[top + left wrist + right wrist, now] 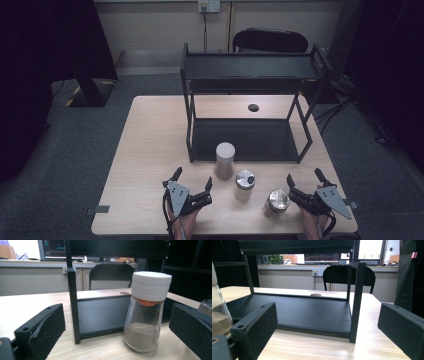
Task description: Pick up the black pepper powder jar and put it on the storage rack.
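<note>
Three glass shaker jars stand on the table in front of a black two-tier rack. The white-capped jar holds brown powder and shows close up in the left gripper view as the white-capped jar, just ahead of the jaws. A silver-lidded jar and a second silver-lidded jar stand nearer the front edge. My left gripper is open and holds nothing. My right gripper is open too, right of the jars, facing the rack's lower shelf.
The wooden table has bare room at the left. A small dark round disc lies behind the rack. A black chair stands beyond the table. The rack's front post is close to the left gripper.
</note>
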A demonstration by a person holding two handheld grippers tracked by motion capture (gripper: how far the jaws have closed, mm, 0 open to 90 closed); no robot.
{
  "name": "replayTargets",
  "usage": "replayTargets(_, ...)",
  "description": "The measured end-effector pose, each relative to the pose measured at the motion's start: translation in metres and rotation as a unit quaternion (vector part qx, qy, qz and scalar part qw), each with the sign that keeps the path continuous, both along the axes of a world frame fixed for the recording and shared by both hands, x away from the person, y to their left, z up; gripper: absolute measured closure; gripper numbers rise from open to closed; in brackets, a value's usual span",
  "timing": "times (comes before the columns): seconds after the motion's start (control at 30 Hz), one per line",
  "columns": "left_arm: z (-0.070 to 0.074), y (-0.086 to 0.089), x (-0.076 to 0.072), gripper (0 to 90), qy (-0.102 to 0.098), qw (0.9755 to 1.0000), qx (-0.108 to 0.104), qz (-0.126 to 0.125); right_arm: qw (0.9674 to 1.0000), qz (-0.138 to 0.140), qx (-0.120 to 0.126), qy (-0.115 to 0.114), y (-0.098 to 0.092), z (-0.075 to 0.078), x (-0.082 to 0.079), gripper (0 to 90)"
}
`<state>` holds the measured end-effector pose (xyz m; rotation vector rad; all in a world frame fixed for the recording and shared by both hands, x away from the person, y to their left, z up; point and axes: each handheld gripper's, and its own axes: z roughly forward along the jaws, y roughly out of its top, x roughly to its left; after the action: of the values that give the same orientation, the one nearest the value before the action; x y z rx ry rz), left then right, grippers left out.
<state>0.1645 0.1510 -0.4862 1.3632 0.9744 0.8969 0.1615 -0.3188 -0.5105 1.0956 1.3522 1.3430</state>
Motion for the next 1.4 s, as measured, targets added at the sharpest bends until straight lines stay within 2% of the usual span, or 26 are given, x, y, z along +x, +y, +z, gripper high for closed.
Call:
replayTargets(0.17, 0.003, -0.001, 0.000, 0.0, 0.003, 1.0000, 0.000, -0.003, 1.0000, 0.000, -0.002, -0.001, 0.001, 0.000, 0.000, 1.8)
replayTargets(0.23, 0.004, -0.001, 0.000, 0.0, 0.003, 0.9999, -0.009, -0.005, 1.0000, -0.001, -0.003, 0.000, 0.001, 0.000, 0.000, 1.8)
replayTargets(0.67, 0.020, 0.000, 0.003, 1.7, 0.000, 0.9996, -0.003, -0.030, 1.0000, -0.002, -0.001, 0.000, 0.001, 0.000, 0.000, 2.0)
replayTargets(0.83, 0.024, -0.002, 0.005, 0.0, -0.013, 0.9990, -0.009, -0.041, 1.0000, -0.002, -0.002, -0.001, 0.001, 0.000, 0.000, 2.0)
replayTargets(0.97, 0.028, -0.002, 0.010, 0.0, -0.013, 0.9985, -0.008, -0.054, 1.0000, -0.003, 0.001, 0.000, 0.001, 0.000, -0.001, 2.0)
replayTargets(1.17, 0.037, -0.007, 0.019, 0.3, -0.016, 0.9979, 0.009, -0.062, 1.0000, -0.001, -0.001, -0.002, 0.001, -0.001, -0.001, 2.0)
replayTargets(1.27, 0.040, -0.006, 0.025, 0.9, -0.015, 0.9977, -0.001, -0.065, 1.0000, -0.001, 0.000, -0.002, 0.000, -0.001, -0.001, 2.0)
replayTargets(1.4, 0.046, -0.007, 0.032, 2.1, -0.014, 0.9975, 0.002, -0.069, 1.0000, -0.001, -0.001, -0.002, 0.000, -0.001, -0.001, 2.0)
